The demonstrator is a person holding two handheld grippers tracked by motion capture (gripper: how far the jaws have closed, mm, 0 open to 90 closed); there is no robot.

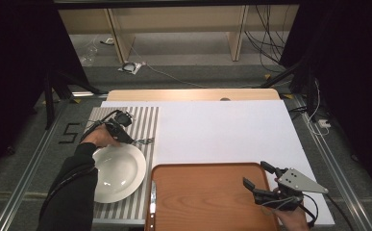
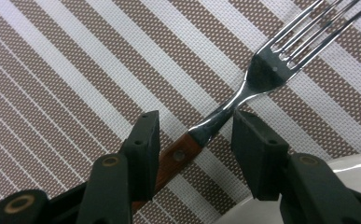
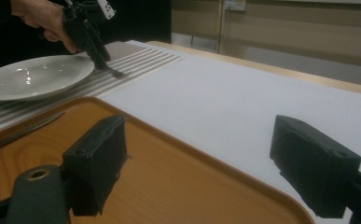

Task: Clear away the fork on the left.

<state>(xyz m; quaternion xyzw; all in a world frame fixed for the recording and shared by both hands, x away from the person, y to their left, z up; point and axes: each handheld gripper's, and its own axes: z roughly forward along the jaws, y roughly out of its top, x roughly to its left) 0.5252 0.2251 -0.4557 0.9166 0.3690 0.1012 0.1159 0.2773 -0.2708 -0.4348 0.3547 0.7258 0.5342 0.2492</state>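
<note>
High view: at left centre the left gripper (image 1: pixel 126 135) points down at the striped mat (image 1: pixel 145 120), its tip at the handle end of a fork (image 1: pixel 144 141) that lies just above the upper right rim of the white plate (image 1: pixel 118 172). At lower right the right gripper (image 1: pixel 258 177) hangs over the right edge of the wooden tray (image 1: pixel 207 197), jaws spread wide and holding nothing. A knife (image 1: pixel 153 197) lies along the tray's left edge.

Left gripper view: the fork (image 2: pixel 243 88) runs from lower left to upper right, 4 tines at the top right corner. The left gripper (image 2: pixel 194 133) has its 2 jaws partly apart on either side of the spot where wooden handle meets steel neck; gaps show on both sides. The plate (image 2: pixel 350 163) rim sits at lower right.

Right gripper view: the right gripper (image 3: pixel 197 163) is wide, above the tray (image 3: pixel 169 182) rim. At upper left, the left gripper (image 3: pixel 104 63) touches down beside the plate (image 3: pixel 33 77).
</note>
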